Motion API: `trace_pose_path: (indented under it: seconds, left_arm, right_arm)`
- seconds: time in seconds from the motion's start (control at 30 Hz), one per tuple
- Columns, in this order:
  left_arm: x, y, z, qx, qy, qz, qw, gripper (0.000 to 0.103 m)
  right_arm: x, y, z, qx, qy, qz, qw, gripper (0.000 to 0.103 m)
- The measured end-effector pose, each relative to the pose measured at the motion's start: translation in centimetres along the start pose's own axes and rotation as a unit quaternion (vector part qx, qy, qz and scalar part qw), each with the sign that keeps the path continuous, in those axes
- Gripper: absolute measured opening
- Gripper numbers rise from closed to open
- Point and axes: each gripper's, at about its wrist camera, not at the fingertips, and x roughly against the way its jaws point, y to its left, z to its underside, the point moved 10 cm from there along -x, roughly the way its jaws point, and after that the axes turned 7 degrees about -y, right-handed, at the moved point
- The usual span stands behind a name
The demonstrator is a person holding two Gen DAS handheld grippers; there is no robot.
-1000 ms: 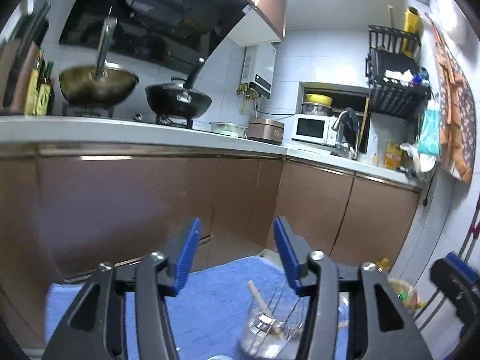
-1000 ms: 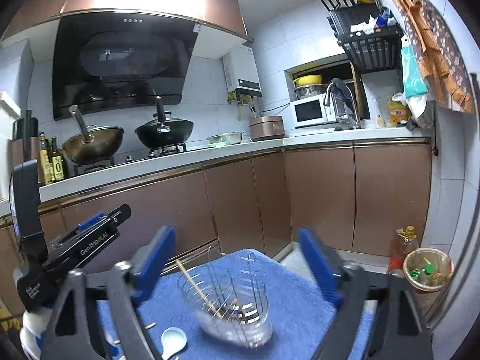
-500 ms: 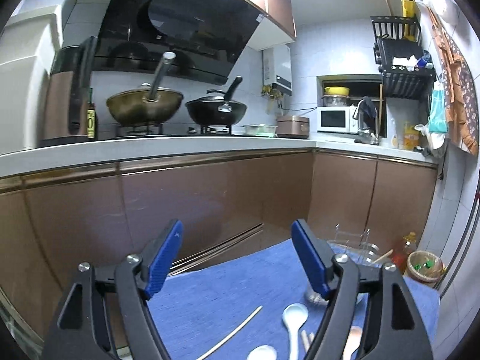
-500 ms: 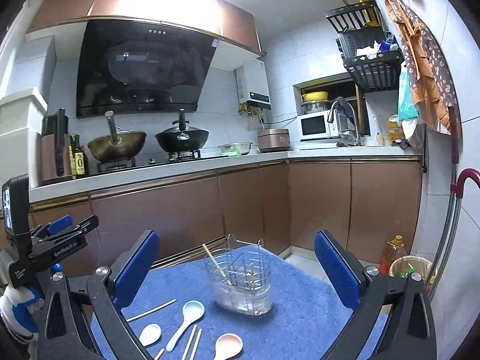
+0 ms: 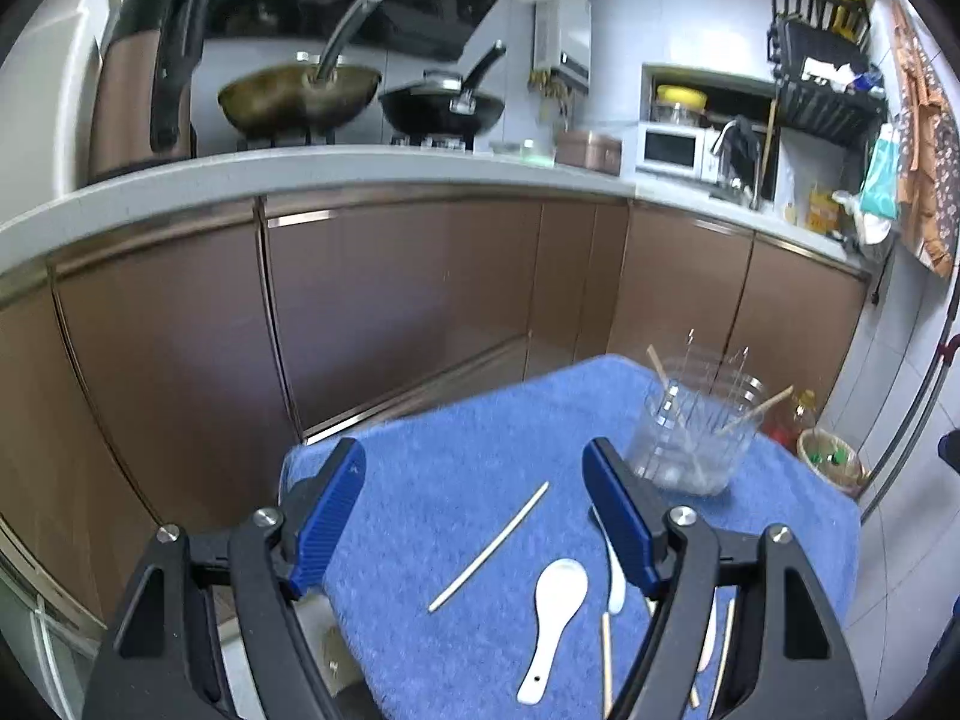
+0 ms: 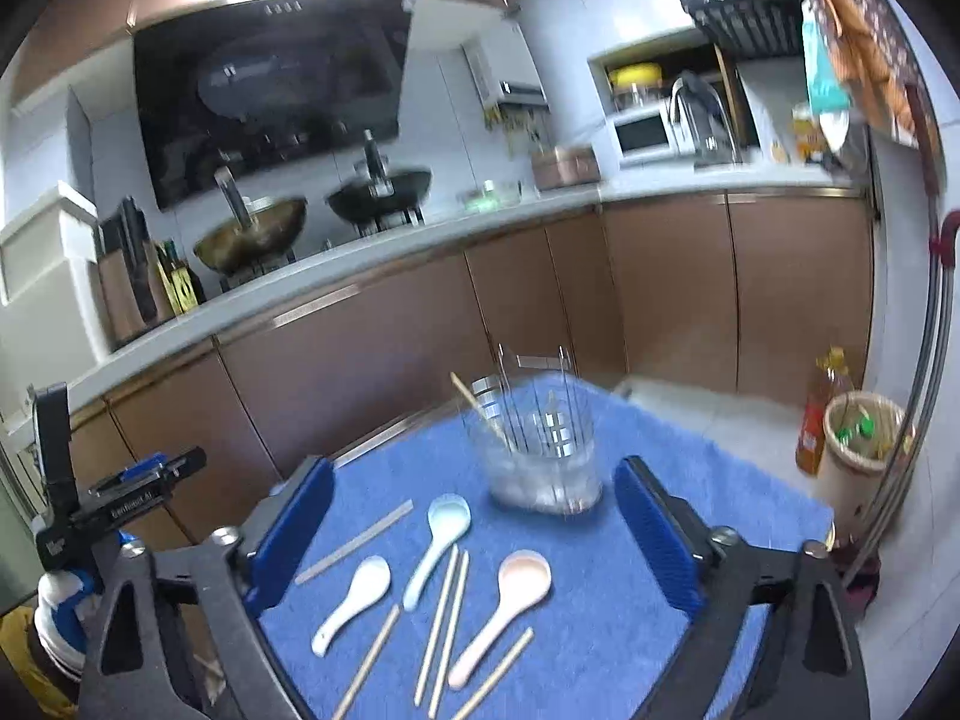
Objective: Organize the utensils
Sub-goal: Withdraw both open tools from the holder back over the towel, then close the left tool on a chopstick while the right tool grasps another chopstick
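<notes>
We see the clear holder (image 6: 543, 456) at the 12 o'clock end of the blue towel (image 6: 690, 480) on the counter, one chopstick (image 6: 477, 411) already leaning inside. Loose spoons (image 6: 432, 546) and chopsticks (image 6: 441, 624) lie at 6 o'clock, within easy reach. The left tool (image 5: 474, 516) stands wide and empty; the right tool (image 6: 474, 531), also empty, is narrowing, probably toward a pick.

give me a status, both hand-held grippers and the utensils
Left hand-held gripper open, empty; right hand-held gripper closing, nothing between. Spoons and chopsticks loose on blue towel; holder upright. Nothing in the way.
</notes>
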Motion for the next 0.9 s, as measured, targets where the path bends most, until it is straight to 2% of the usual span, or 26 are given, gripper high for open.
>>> trace_pose_path:
  seconds: [0.03,0.1,0.13,0.2,0.27,0.4,0.5,0.53,0.6,0.73,0.9]
  left_arm:
    - [-0.5,0.1,0.4,0.003,0.008,0.003,1.0,0.074]
    - [-1.5,0.3,1.5,0.008,0.029,0.008,0.9995,0.074]
    - [-2.0,0.3,2.0,0.007,0.039,0.013,0.9991,0.074]
    - [-3.1,0.2,3.2,0.0,0.058,0.015,0.9982,0.073]
    - [-4.1,-0.2,4.3,-0.008,0.078,0.027,0.9965,0.073]
    - [-5.8,-1.3,7.1,-0.004,0.126,0.06,0.9902,0.073]
    - [-6.8,-2.5,9.0,0.007,0.163,0.091,0.9823,0.072]
    - [-7.0,-3.1,9.8,0.009,0.177,0.107,0.9784,0.071]
    - [-7.4,-4.2,10.9,0.01,0.203,0.13,0.9706,0.062]
    - [-7.9,-6.8,13.7,0.012,0.262,0.174,0.9492,0.053]
    - [-8.8,-8.9,16.5,-0.008,0.311,0.179,0.9336,0.043]
  right_arm:
    - [-0.5,-0.3,0.9,-0.007,0.02,0.001,1.0,0.082]
    - [-1.5,-0.7,2.5,-0.024,0.054,-0.002,0.998,0.069]
    - [-2.3,-1.1,3.7,-0.037,0.078,-0.002,0.996,0.066]
    - [-3.4,-1.6,5.6,-0.057,0.114,-0.005,0.992,0.051]
    - [-4.6,-2.1,7.9,-0.075,0.153,-0.007,0.985,0.042]
    - [-6.8,-2.5,12.5,-0.104,0.227,-0.009,0.968,0.036]
    - [-8.0,-2.7,15.1,-0.109,0.264,-0.003,0.958,0.033]
    - [-8.4,-2.8,15.9,-0.11,0.275,0.002,0.955,0.033]
    - [-9.0,-3.2,16.8,-0.106,0.29,0.012,0.951,0.03]
    - [-9.9,-3.9,18.3,-0.099,0.313,0.029,0.944,0.029]
    - [-10.5,-4.4,19.4,-0.093,0.337,0.04,0.936,0.028]
